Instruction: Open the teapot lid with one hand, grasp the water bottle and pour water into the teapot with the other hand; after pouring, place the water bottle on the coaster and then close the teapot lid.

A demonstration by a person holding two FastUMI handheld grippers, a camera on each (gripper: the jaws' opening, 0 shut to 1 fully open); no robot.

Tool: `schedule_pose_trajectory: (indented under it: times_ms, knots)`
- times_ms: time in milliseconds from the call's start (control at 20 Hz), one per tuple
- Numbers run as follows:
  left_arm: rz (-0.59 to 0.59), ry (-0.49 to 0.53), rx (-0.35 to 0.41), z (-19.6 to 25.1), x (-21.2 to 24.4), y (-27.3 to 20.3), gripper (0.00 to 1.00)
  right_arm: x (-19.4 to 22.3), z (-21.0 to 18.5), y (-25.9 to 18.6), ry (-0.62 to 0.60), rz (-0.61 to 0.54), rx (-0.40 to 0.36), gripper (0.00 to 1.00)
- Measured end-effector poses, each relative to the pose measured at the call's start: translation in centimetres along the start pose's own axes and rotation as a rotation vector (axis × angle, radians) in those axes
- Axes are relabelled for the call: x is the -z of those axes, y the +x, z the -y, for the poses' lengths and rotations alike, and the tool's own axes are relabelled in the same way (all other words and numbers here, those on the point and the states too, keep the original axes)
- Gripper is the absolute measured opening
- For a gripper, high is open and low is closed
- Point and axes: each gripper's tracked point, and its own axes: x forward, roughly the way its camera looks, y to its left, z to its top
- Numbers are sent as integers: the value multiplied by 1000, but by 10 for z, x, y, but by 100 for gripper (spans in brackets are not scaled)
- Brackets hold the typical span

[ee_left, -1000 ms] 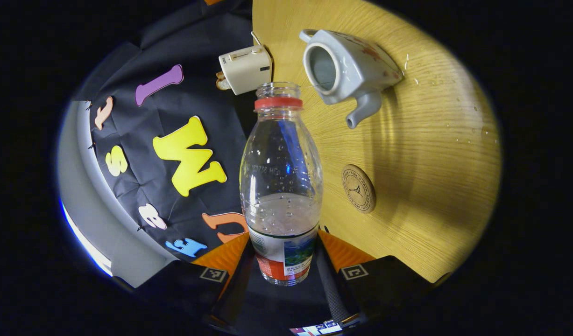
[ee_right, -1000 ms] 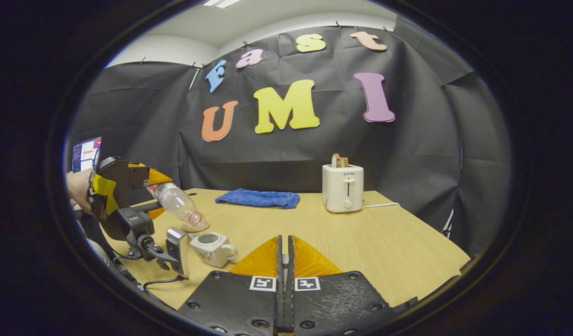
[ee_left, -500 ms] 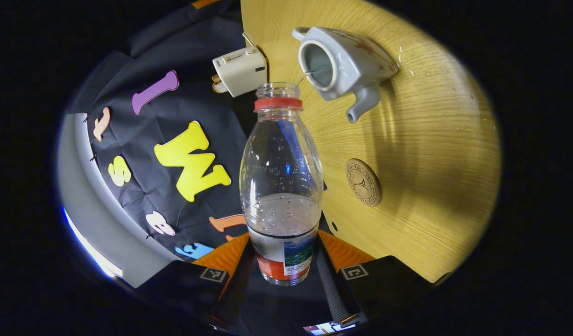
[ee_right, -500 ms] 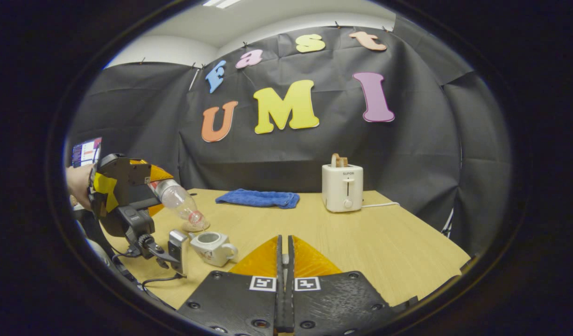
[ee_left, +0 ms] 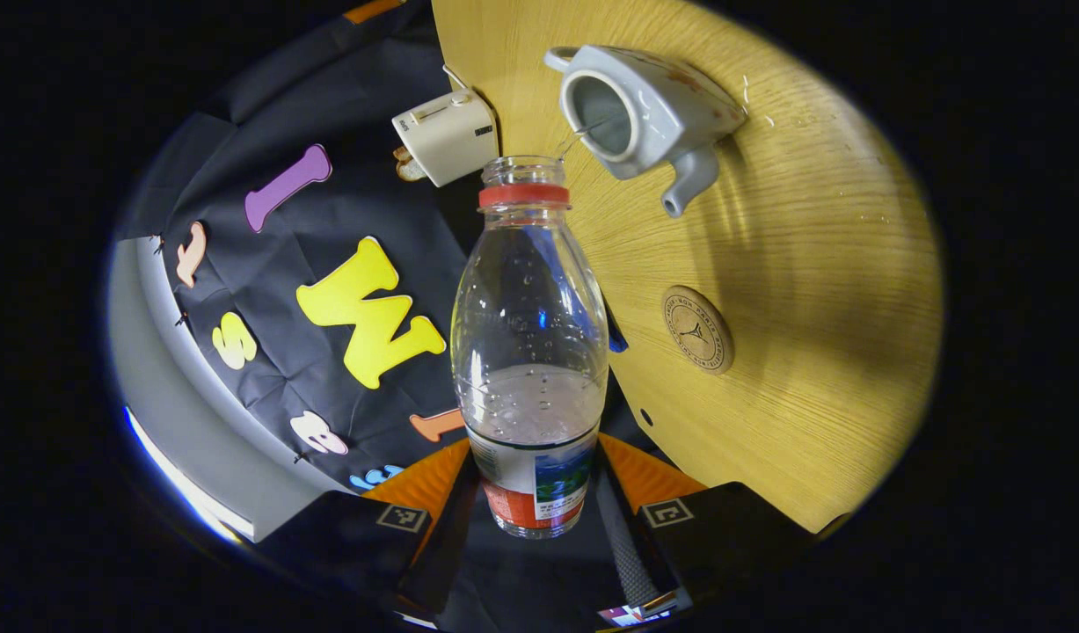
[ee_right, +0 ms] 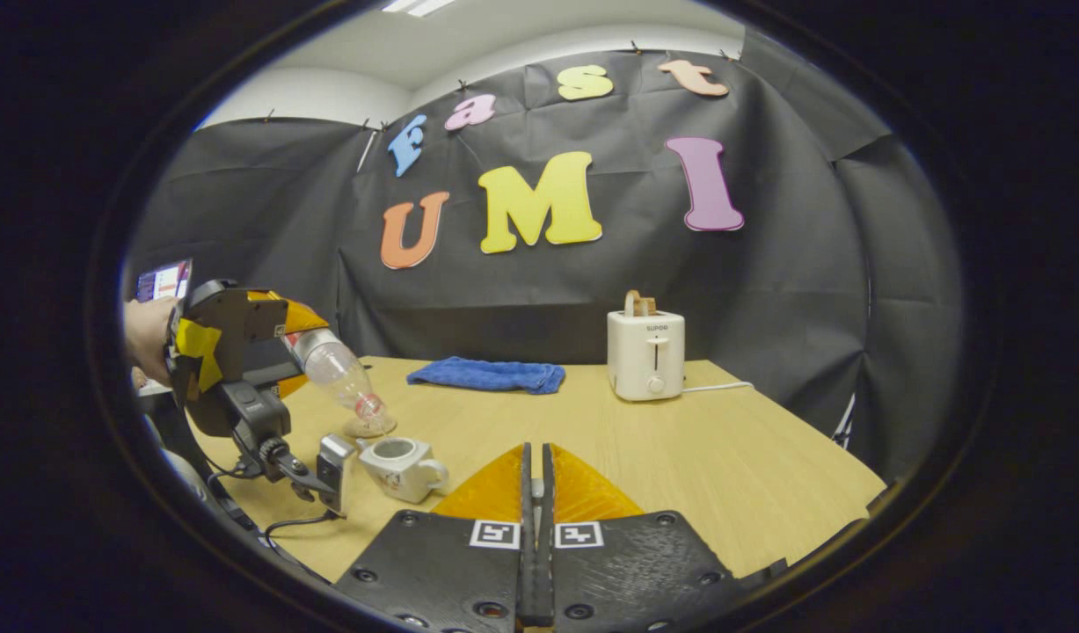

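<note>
The wooden table [ee_right: 680, 457] is broad, with bare room right of the teapot; a toaster [ee_right: 645, 353] and blue cloth [ee_right: 486, 374] sit near its far edge. The left gripper [ee_left: 539, 479] pinches the water bottle [ee_left: 530, 352] by its base, tilted neck-down toward the open teapot [ee_left: 636, 110] near the left edge. The coaster [ee_left: 697, 329] lies beside it. The right gripper [ee_right: 534, 492] hangs pressed together.
</note>
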Motion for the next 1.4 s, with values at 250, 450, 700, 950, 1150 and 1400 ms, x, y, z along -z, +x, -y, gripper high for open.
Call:
schedule_pose_trajectory:
  times_ms: [250, 450, 700, 950, 1150, 1400]
  knots:
    - [-2, 33, -9, -4, -1, 0, 74, 0, 1, -1, 4, 0, 1, 0]
    - [-2, 51, -13, -6, -2, -1, 73, 0, 2, -1, 9, 2, -1, 0]
    - [-5, 62, -10, -7, 0, 0, 73, 0, 2, -1, 6, 4, -4, 0]
    - [5, 60, -15, -7, -1, 2, 73, -2, 2, -2, 2, 7, -3, 0]
    - [16, -14, -10, 2, -1, 4, 72, -2, 2, -3, 2, 7, 0, 0]
    - [35, -258, 22, 19, 4, 8, 70, -8, -2, -3, 4, 15, 0, 0]
